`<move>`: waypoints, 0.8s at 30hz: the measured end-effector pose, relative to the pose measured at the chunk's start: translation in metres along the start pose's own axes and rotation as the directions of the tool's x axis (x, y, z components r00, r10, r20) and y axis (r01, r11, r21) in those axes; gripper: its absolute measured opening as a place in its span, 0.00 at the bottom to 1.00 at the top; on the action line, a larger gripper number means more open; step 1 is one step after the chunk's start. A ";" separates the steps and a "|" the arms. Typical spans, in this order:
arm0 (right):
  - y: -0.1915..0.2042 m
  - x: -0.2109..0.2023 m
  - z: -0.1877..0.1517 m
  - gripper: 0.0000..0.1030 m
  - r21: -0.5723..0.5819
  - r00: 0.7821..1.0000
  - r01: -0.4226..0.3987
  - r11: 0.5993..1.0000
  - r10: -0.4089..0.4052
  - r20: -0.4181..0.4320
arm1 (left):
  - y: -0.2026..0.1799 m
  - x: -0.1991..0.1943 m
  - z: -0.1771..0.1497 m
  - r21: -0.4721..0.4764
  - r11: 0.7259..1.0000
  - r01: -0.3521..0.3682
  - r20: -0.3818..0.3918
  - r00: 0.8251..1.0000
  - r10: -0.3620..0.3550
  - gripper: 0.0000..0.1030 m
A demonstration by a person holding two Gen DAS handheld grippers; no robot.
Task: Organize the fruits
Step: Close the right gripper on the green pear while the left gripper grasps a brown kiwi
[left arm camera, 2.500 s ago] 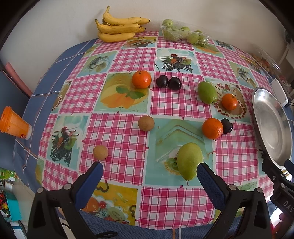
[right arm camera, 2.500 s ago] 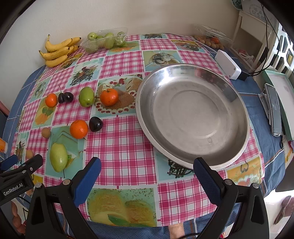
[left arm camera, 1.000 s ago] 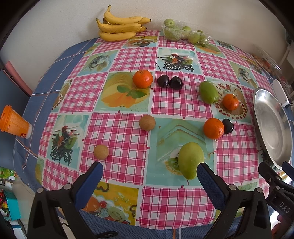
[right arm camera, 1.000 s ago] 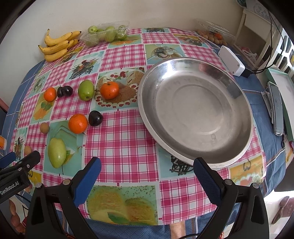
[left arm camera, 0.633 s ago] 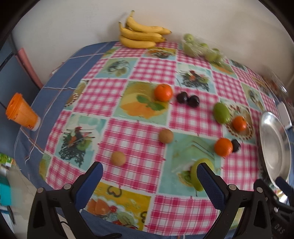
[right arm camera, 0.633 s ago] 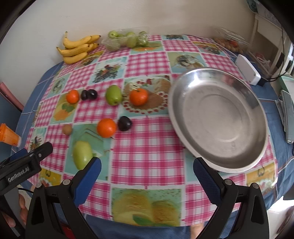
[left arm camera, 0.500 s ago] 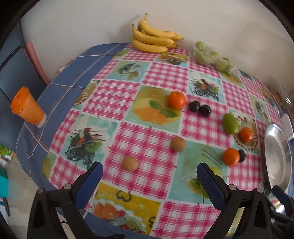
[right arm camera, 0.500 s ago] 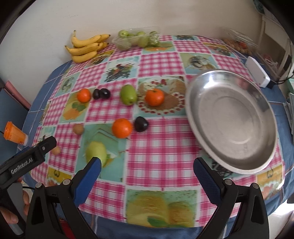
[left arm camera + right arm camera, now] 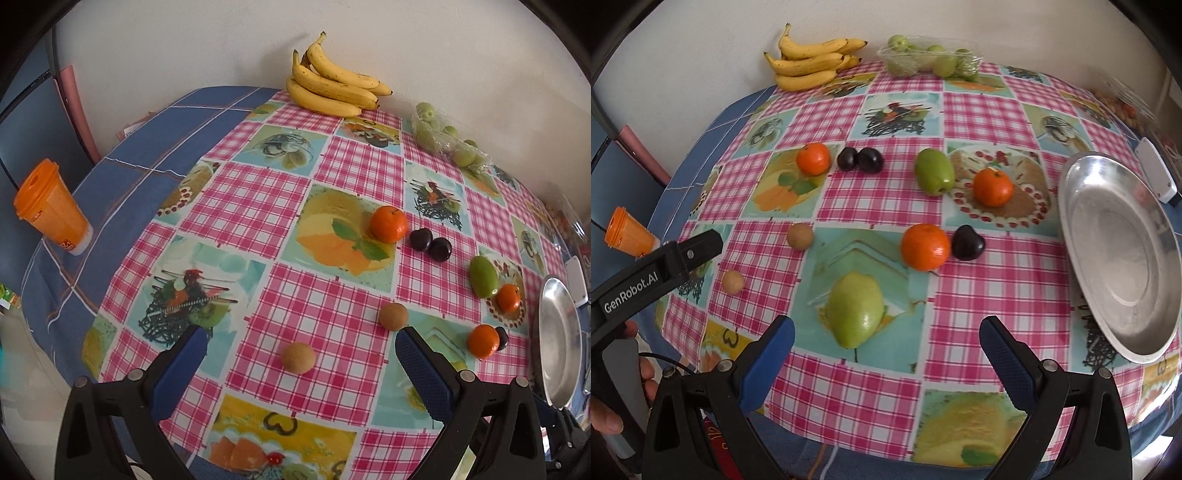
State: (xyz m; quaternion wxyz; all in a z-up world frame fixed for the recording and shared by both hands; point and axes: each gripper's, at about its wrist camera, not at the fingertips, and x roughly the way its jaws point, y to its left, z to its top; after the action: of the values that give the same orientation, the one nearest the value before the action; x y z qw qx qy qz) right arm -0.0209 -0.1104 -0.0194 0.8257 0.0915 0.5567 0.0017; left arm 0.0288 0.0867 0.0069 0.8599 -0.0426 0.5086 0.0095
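Left gripper (image 9: 297, 345): jaws spread wide, holding nothing. A small brown fruit (image 9: 299, 357) lies between its fingertips; a second brown fruit (image 9: 394, 315) lies just ahead of the right fingertip.

Right gripper (image 9: 884, 334): jaws spread wide, holding nothing. A large green fruit (image 9: 855, 314) lies directly ahead between its fingertips. Beyond it, an orange (image 9: 925, 246) touches a dark plum (image 9: 967, 243). The steel dish (image 9: 1123, 254) sits ahead and to the right, with no fruit in it.
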 end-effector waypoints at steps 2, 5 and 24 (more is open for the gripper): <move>0.004 0.004 0.000 0.97 -0.002 1.000 -0.001 1.000 0.001 -0.009 | 0.004 0.004 0.001 -0.008 1.000 -0.001 -0.011 1.000 0.001 1.00; 0.007 0.010 0.001 0.97 0.003 1.000 -0.004 1.000 0.004 -0.025 | 0.009 0.012 0.000 -0.028 1.000 0.007 -0.050 0.999 -0.008 1.00; 0.019 0.034 0.001 0.48 0.007 0.995 -0.002 1.000 0.003 -0.099 | 0.008 0.044 -0.007 -0.045 0.997 0.063 -0.196 0.978 -0.071 0.58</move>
State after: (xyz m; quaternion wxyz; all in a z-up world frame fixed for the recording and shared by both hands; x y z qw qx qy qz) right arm -0.0049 -0.0880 -0.0470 0.7966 0.0949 0.5970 0.0054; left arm 0.0432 0.0925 -0.0358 0.8040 -0.0767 0.5896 -0.0140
